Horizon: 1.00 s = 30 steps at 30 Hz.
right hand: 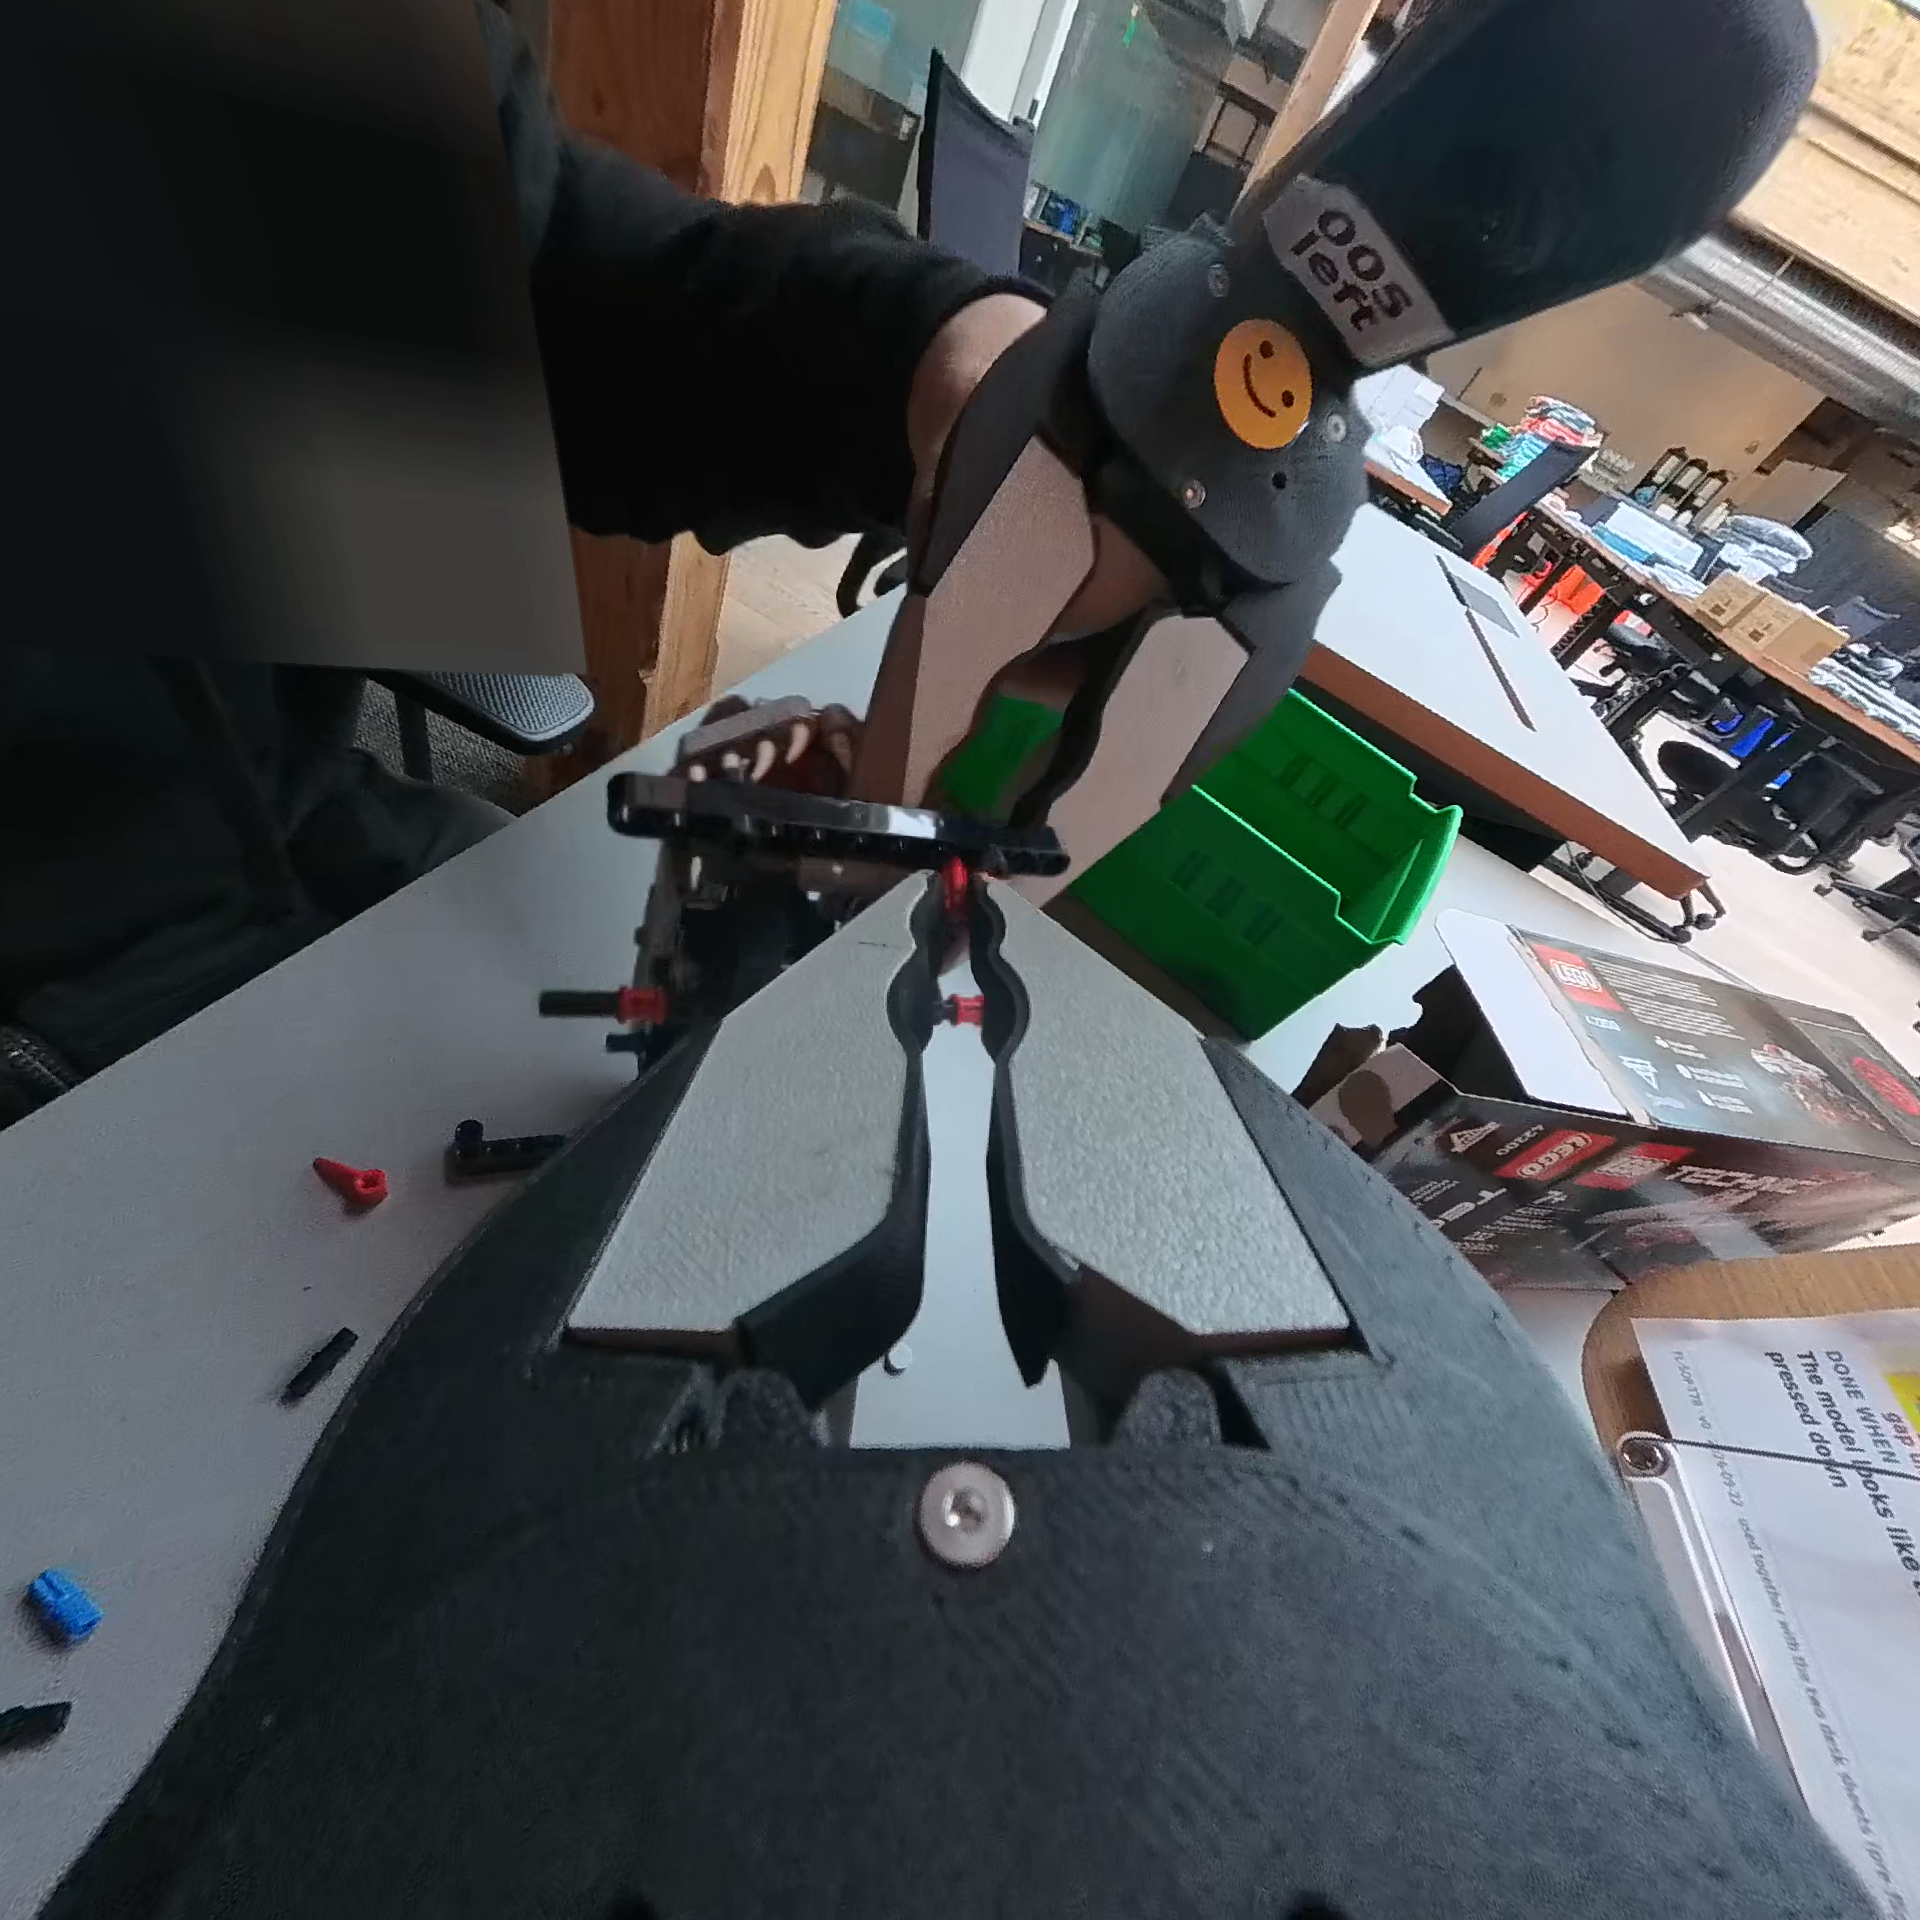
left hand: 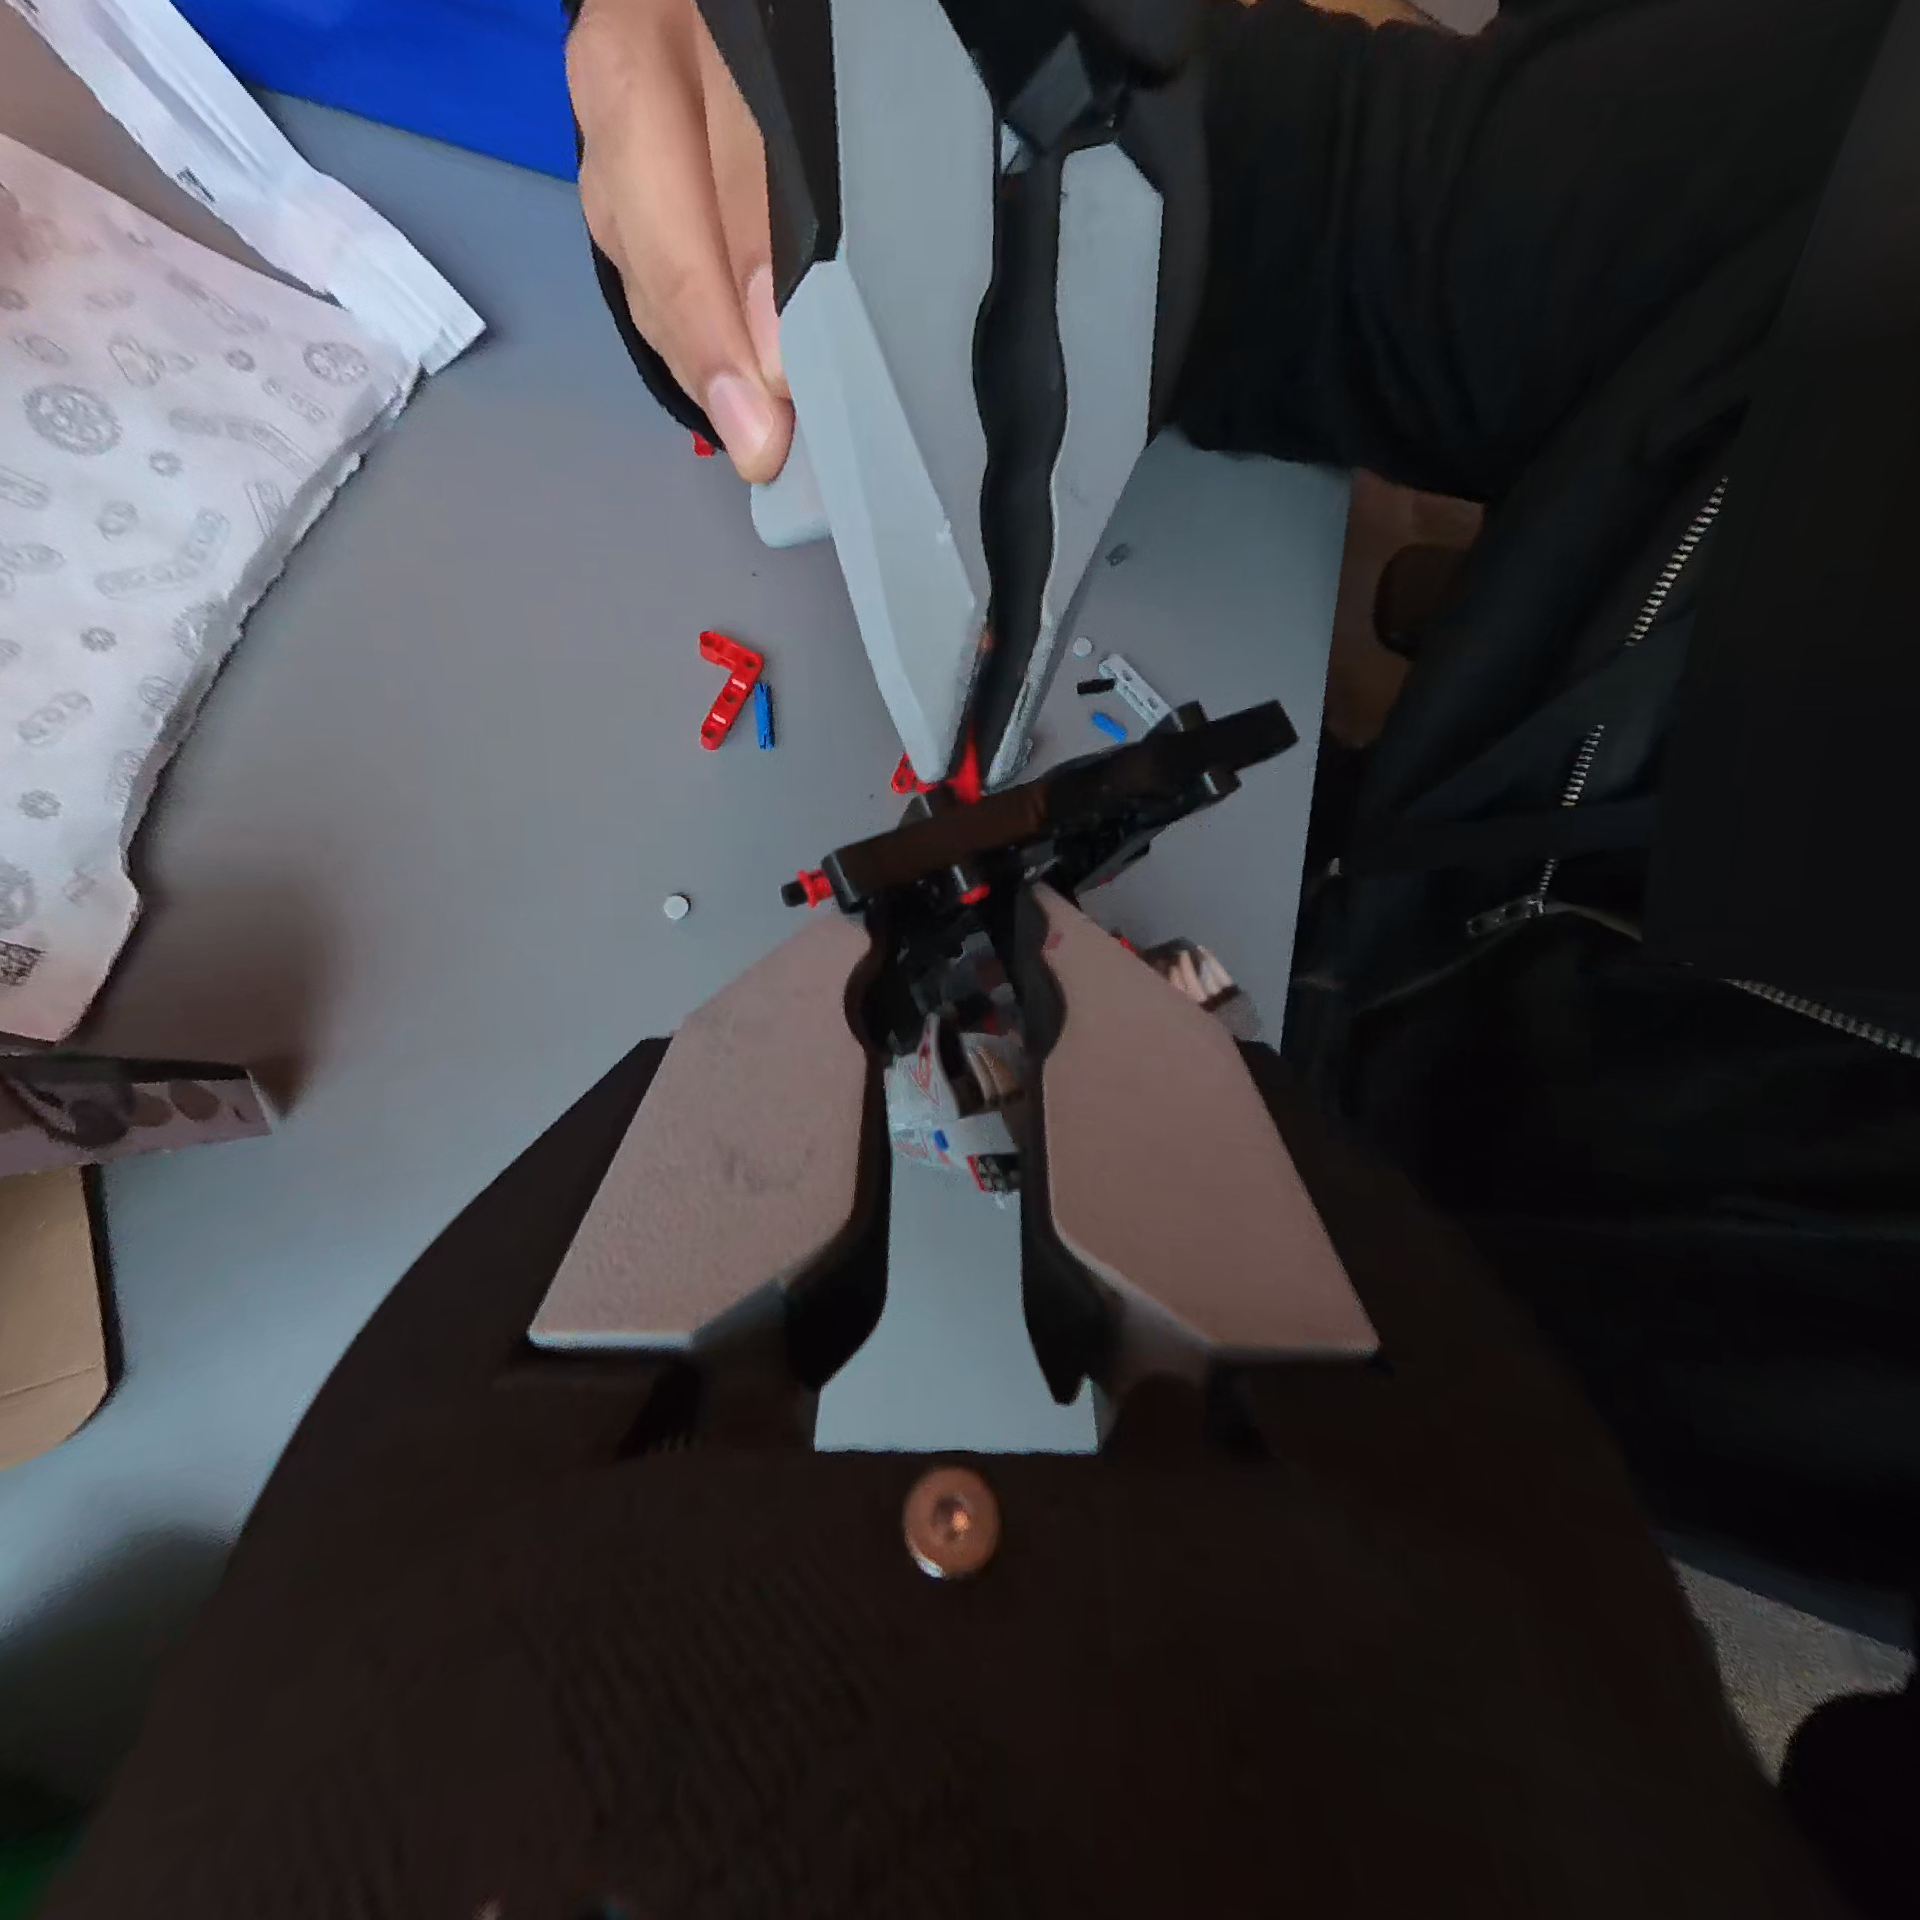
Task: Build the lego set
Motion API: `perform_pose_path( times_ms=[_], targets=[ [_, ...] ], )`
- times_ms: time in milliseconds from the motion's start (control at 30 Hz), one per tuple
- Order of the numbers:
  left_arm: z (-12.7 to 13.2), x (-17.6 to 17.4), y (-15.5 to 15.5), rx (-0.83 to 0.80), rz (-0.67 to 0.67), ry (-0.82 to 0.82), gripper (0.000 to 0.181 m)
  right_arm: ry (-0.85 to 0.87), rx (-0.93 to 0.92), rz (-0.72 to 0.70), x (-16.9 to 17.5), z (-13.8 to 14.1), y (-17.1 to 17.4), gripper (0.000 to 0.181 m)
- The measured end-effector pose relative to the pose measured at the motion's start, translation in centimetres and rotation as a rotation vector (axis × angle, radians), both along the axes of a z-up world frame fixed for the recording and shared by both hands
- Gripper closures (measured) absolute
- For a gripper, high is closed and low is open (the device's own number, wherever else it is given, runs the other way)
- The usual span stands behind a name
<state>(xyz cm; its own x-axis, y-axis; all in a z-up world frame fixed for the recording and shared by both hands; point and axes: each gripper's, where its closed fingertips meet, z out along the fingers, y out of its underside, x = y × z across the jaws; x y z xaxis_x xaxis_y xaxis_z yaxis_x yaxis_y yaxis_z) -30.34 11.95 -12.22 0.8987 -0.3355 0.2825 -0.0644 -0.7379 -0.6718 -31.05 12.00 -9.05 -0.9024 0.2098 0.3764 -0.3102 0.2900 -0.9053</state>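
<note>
My left gripper (left hand: 951, 920) is shut on a black lego assembly (left hand: 1039, 821) with long beams and holds it above the grey table (left hand: 468, 831). My right gripper (right hand: 961, 883) is shut on a small red pin (right hand: 956, 885) and presses its tip against the underside of the assembly's black beam (right hand: 831, 821). In the left wrist view the right gripper (left hand: 966, 764) comes down from above, with the red pin (left hand: 968, 774) at its tips touching the assembly. The left gripper's body (right hand: 1226, 468) shows in the right wrist view, its fingertips hidden behind the beam.
Loose parts lie on the table: a red angled beam (left hand: 727, 686), blue pins (left hand: 765, 717) (right hand: 62, 1605), a red pin (right hand: 353, 1184), black pins (right hand: 317, 1363). A green bin (right hand: 1278, 894), the set's box (right hand: 1662, 1143) and a printed sheet (right hand: 1818, 1558) stand right. Paper bags (left hand: 156, 520) lie left. Left and right tips are no more than a few centimetres apart.
</note>
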Motion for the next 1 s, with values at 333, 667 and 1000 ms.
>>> perform_pose_path(
  times_ms=[333, 667, 1000],
  targets=[
    [0.0, 0.3, 0.2, 0.068, -0.026, 0.075, 0.169, 0.007, 0.013, 0.022, 0.3, 0.0, 0.2, 0.180],
    [0.1, 0.9, -0.1, 0.150, -0.187, 0.015, 0.169, -0.013, -0.015, 0.039, 0.1, 0.2, 0.7, 0.180],
    [0.0, 1.3, 0.1, 0.151, -0.224, 0.015, 0.169, 0.029, -0.008, 0.057, 0.6, 0.2, 0.6, 0.180]
  ],
)
